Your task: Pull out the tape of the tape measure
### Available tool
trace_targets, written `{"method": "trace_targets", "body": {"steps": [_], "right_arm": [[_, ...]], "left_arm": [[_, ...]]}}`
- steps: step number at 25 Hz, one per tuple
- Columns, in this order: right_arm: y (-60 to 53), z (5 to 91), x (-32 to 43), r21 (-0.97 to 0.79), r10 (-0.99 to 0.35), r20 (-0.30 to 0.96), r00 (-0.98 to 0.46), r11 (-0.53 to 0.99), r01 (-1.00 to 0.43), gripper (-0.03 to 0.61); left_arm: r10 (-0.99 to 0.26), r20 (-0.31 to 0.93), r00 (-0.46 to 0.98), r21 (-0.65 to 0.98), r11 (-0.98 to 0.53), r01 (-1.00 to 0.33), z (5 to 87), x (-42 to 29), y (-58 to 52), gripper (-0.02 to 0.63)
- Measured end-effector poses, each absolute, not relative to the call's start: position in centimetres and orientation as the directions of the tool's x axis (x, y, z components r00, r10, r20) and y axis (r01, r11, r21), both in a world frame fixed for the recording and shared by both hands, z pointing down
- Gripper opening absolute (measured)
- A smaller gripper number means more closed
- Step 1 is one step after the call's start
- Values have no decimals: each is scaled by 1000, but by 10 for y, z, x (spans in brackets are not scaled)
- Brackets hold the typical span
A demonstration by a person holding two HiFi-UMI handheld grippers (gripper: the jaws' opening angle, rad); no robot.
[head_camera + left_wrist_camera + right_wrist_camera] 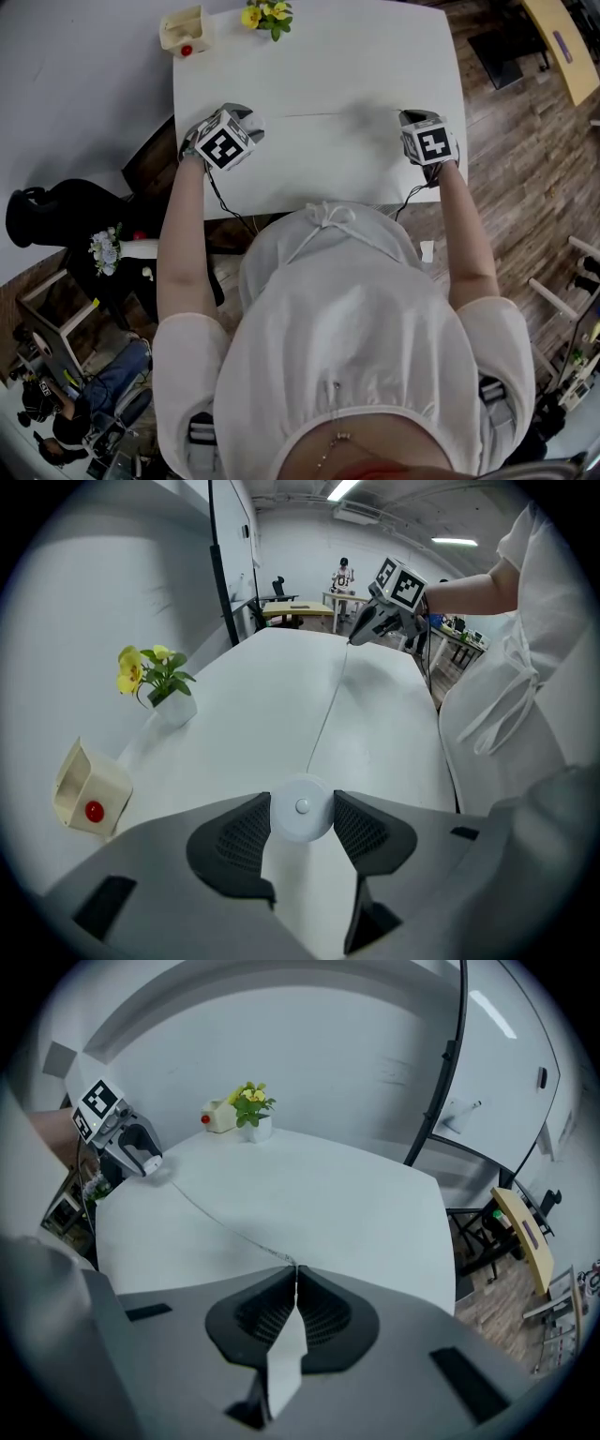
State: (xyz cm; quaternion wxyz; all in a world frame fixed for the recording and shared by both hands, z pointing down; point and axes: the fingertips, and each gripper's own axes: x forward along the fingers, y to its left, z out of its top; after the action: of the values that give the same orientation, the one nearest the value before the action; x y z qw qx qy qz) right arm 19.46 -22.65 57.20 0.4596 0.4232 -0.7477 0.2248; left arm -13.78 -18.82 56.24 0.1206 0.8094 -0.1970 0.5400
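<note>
White table in an office-type room is being used as the work surface, with a little potted plant and a cream box with a red button being kept at its far corner, well apart from the action. So, the round white tape measure is being clamped between the pads of the left gripper. Its jaws are partway apart and pressing on either side of the case, over at the table's left side. The tape is being pinched at its end by the right gripper, whose jaws are being squeezed fully together on the thin strip, over at the table's right side. Between the two, the tape is being stretched as a thin straight line just above the tabletop, across most of its width by the look of it. Judging from that, the pulling-out is looking well along, maybe pretty much done. Whether more tape is being kept inside the case can't be told from these views. What's likely left, if anything, is a bit more pull being given.
</note>
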Motion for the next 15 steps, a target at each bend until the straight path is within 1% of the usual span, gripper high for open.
{"method": "trace_targets", "body": {"steps": [9, 15], "right_arm": [[-234, 614, 186, 15, -351, 913, -209, 539, -842, 14], [-239, 627, 188, 3, -319, 927, -197, 532, -847, 15]], "left_arm": [[-118, 937, 328, 63, -868, -493, 605, -144, -194, 227], [-88, 942, 324, 93, -859, -503, 618, -143, -195, 227]]}}
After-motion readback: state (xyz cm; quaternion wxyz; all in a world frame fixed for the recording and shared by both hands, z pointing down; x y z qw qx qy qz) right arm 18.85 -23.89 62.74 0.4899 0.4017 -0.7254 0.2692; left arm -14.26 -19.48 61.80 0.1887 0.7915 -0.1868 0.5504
